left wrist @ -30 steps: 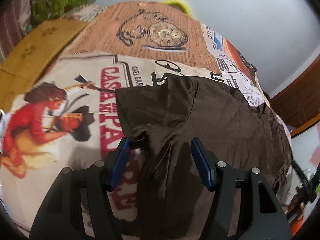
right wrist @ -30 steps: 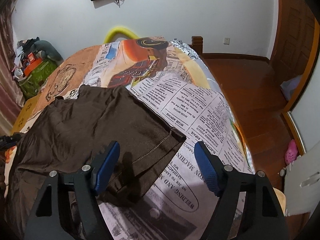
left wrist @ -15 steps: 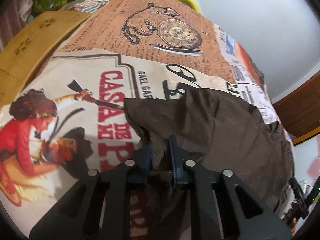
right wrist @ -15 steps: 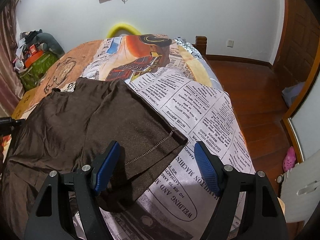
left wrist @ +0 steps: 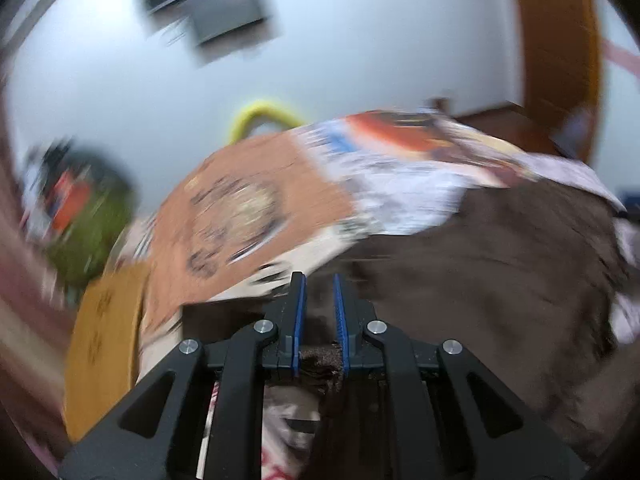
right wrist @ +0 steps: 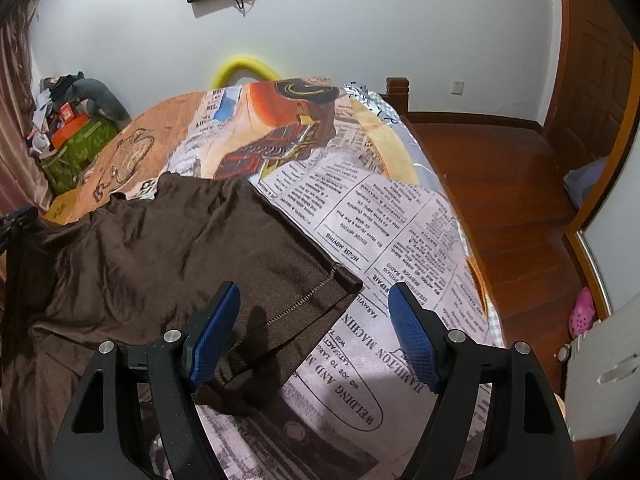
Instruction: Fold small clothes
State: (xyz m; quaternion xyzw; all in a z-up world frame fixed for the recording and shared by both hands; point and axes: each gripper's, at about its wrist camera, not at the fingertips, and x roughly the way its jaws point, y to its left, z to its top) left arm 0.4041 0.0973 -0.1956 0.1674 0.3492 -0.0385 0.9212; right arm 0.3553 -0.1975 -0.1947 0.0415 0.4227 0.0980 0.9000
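Left gripper (left wrist: 319, 312) now clamping brown shirt (right wrist: 168, 248), lifted

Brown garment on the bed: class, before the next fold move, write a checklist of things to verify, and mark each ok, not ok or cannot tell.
1. Left hand-held gripper shut on the brown garment: ok, cloth sits between its pads.
2. Right hand-held gripper gripping cloth: not ok, jaws stand wide open.
3. Stitched hem corner between the right jaws: ok.
4. Garment lying flat: not ok, wrinkled.
5. Bedspread beside the garment free of other items: ok.
6. Which part the left holds: cannot tell, picture blurred.
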